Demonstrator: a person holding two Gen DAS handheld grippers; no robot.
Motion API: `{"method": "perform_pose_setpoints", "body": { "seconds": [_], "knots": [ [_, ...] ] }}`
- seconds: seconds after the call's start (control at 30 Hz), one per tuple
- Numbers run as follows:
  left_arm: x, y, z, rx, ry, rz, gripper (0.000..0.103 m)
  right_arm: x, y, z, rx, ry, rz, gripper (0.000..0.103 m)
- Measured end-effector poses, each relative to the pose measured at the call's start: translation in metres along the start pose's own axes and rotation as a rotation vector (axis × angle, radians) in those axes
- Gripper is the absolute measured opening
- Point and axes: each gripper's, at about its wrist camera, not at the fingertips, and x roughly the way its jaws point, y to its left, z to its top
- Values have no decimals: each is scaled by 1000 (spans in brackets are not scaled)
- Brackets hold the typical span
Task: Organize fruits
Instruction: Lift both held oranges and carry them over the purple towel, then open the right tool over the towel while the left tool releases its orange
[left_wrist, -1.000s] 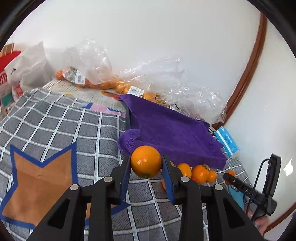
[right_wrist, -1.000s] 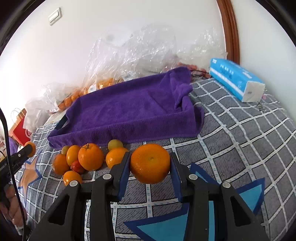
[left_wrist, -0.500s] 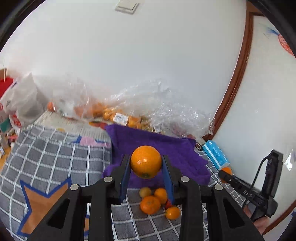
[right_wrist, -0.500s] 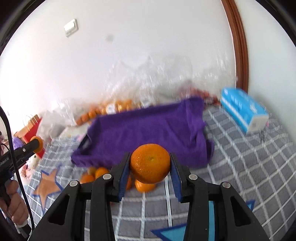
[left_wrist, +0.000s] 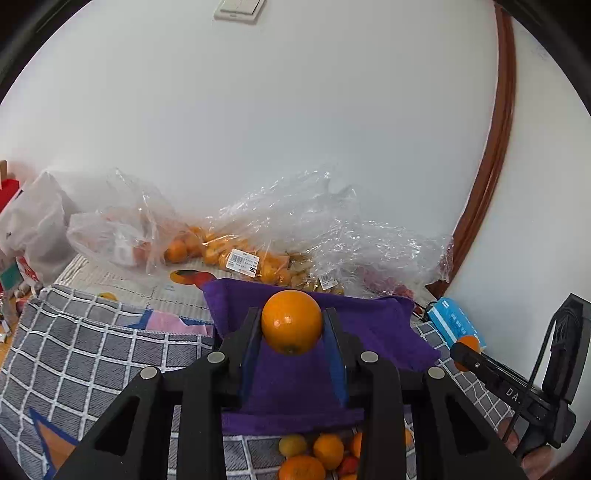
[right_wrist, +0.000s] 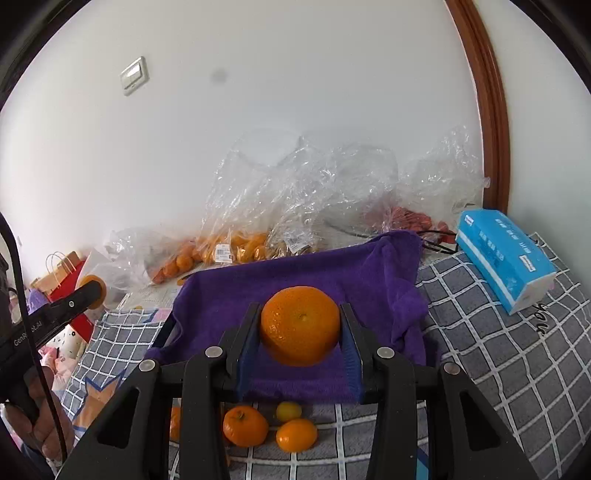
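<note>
My left gripper (left_wrist: 291, 323) is clamped on a small orange (left_wrist: 291, 321), both blue pads pressed against its sides, the fruit carried in the air above the near part of the purple towel (left_wrist: 373, 325). My right gripper (right_wrist: 300, 326) is closed the same way on a larger orange (right_wrist: 300, 325), also held clear above the towel. Just below and behind each gripper's fingers, a loose pile of fruits (right_wrist: 273, 424) lies on the grey checked blanket (right_wrist: 498, 354), beside the towel's near edge; from the left camera the same pile (left_wrist: 317, 454) shows under the fingers. Ahead of both grippers the towel spreads out flat. To the right of the right gripper, further on, a blue tissue pack (right_wrist: 506, 258) rests on the blanket. Beyond the towel, clear plastic bags (left_wrist: 258, 236) holding more oranges sit along the white wall (left_wrist: 295, 110).
</note>
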Motion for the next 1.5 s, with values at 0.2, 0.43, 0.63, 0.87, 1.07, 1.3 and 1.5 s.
{"method": "perform_pose_setpoints", "body": {
  "seconds": [0.2, 0.43, 0.63, 0.87, 1.07, 1.3, 1.5],
  "knots": [
    [34, 0, 8, -34, -8, 31, 31, 27, 0, 14, 11, 1, -7, 41],
    [66, -2, -25, 21, 47, 71, 31, 63, -4, 5, 18, 32, 32, 41],
    [82, -1, -39, 22, 73, 41, 31, 76, -14, 2, 12, 51, -8, 41],
    [90, 6, -39, 0, 78, 34, 31, 86, -33, -1, 42, 66, -54, 41],
    [94, 7, -41, -11, 99, 10, 31, 98, -40, -7, 57, 100, -58, 41],
    [100, 1, -46, 17, 139, -10, 31, 109, -36, -13, 33, 137, -82, 41],
    [105, -3, -49, 32, 176, -29, 31, 115, -31, -17, -1, 160, -107, 41]
  ]
}}
